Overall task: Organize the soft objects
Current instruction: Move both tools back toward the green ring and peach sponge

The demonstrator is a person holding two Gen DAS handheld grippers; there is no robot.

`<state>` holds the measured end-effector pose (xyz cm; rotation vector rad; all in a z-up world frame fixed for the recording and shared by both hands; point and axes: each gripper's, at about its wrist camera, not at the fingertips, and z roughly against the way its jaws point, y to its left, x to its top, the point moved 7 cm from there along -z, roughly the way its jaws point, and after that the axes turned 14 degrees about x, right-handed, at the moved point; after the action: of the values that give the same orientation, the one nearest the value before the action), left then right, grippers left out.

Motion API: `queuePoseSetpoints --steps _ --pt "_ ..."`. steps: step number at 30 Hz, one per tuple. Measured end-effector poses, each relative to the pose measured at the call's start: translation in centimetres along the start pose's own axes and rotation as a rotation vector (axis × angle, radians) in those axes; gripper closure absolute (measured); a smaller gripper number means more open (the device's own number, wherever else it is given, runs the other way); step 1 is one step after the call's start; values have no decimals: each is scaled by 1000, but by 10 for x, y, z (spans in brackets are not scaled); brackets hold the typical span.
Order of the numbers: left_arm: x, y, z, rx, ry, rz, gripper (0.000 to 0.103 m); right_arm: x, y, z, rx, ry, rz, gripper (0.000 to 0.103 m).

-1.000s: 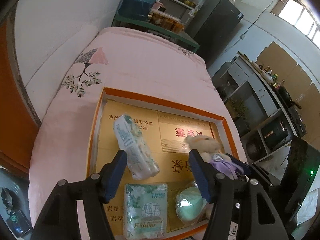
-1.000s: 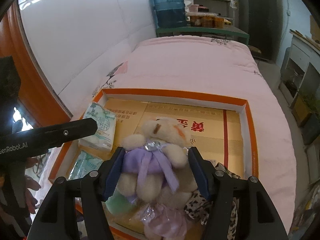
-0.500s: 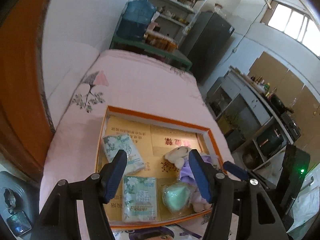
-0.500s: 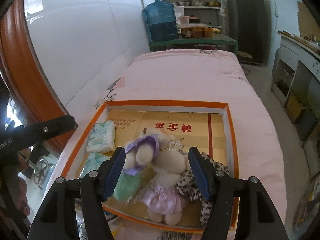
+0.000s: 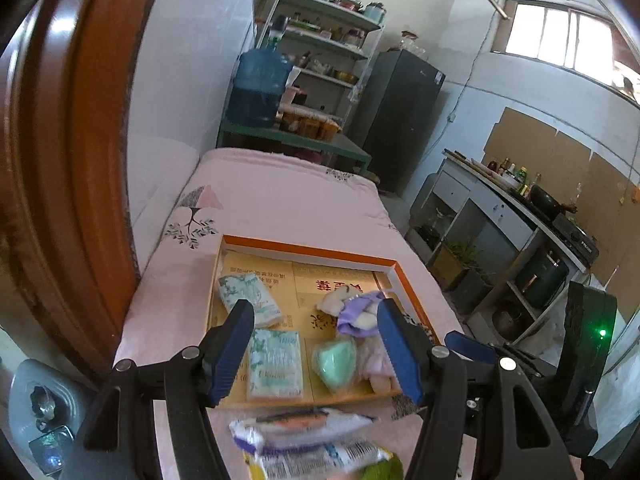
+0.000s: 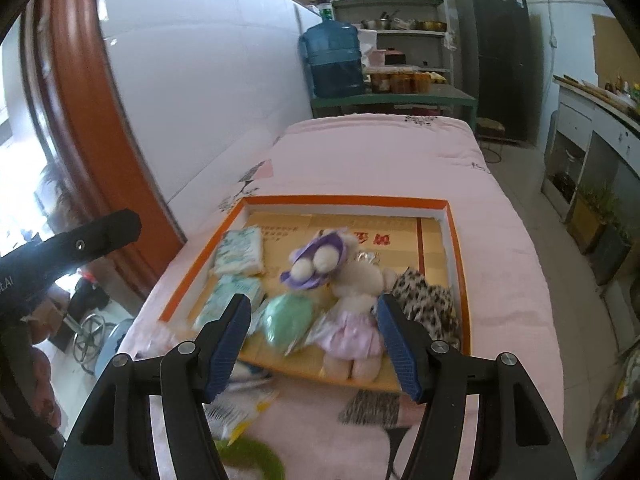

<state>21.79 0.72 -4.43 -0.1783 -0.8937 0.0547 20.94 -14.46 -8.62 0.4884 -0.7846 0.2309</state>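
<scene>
An orange-rimmed box [image 5: 308, 250] [image 6: 344, 200] lies on the pink bed. In it are two green-white tissue packs [image 5: 250, 298] [image 6: 240, 250], a mint-green soft pad [image 5: 336, 362] [image 6: 288, 318], a bear in purple [image 5: 356, 310] [image 6: 320, 256] tipped over, a bear in a pink dress [image 6: 356, 312] and a leopard-print cloth [image 6: 428, 304]. My left gripper [image 5: 316, 344] hangs open above the box's near edge, holding nothing. My right gripper [image 6: 314, 332] is open too, above the near side of the box and clear of the toys.
Loose wrapped packs [image 5: 304, 428] [image 6: 240, 408] lie on the quilt in front of the box. A brown wooden frame [image 5: 60, 160] rises at the left. A blue water jug [image 6: 332, 60] on a green table and a black fridge [image 5: 396, 120] stand beyond the bed; cabinets line the right.
Both grippers have drawn back and up from the box, which now looks smaller. The bear in purple has toppled over. Loose packs have come into view in front.
</scene>
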Motion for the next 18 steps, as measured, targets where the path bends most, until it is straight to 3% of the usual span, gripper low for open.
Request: queuePoseSetpoints --steps 7,18 --pt "-19 2 36 -9 -45 -7 39 -26 18 24 3 -9 10 36" --pt "-54 3 66 37 -73 -56 39 -66 32 46 11 5 -32 36"
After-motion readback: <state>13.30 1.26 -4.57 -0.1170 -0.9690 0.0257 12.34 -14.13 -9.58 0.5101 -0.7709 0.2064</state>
